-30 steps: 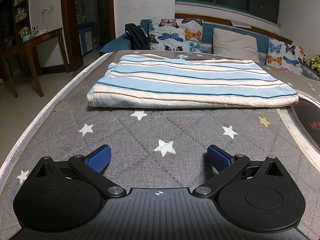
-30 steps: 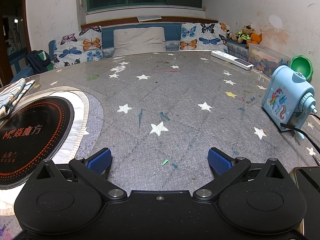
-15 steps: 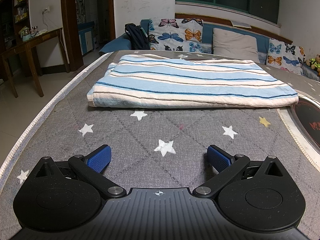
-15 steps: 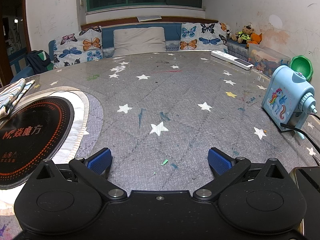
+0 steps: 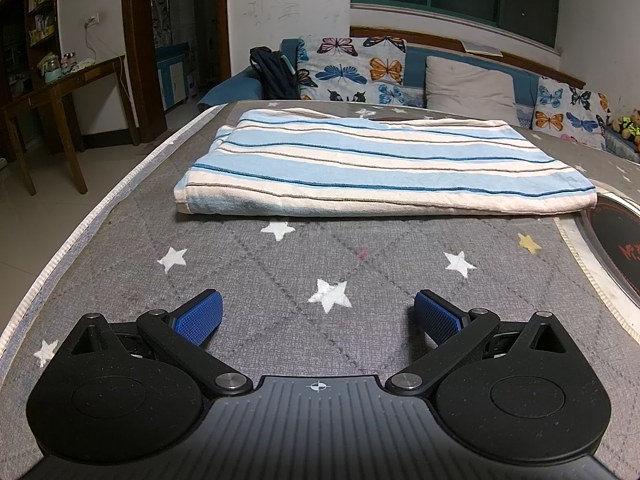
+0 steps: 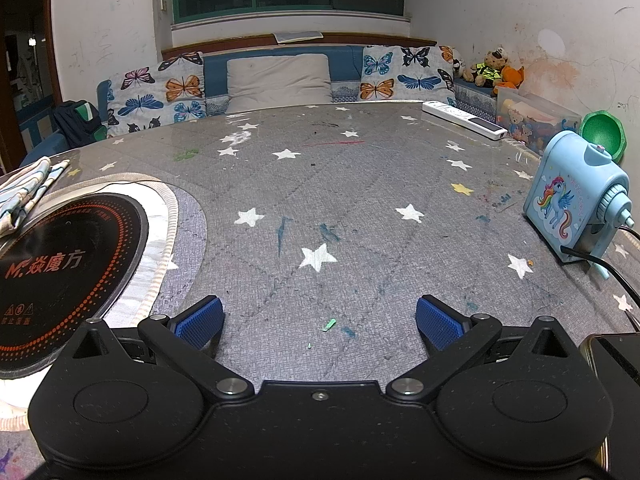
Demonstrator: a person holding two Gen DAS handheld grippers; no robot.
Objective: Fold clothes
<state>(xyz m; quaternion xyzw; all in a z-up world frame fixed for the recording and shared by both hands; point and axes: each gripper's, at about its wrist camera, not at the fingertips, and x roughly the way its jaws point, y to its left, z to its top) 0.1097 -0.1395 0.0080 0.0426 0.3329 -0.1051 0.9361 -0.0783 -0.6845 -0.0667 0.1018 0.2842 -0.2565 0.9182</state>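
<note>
A folded cloth with light blue and cream stripes lies flat on the grey star-patterned table cover, ahead of my left gripper. That gripper rests low near the table's front edge, open, with nothing between its blue pads. In the right wrist view only a corner of the same cloth shows at the far left. My right gripper is open too, over bare table cover, well away from the cloth.
A round black induction plate in a white ring sits between the two grippers. A light blue unicorn pencil sharpener with a black cable, a white power strip and a dark phone stand on the right. The table's left edge drops to the floor.
</note>
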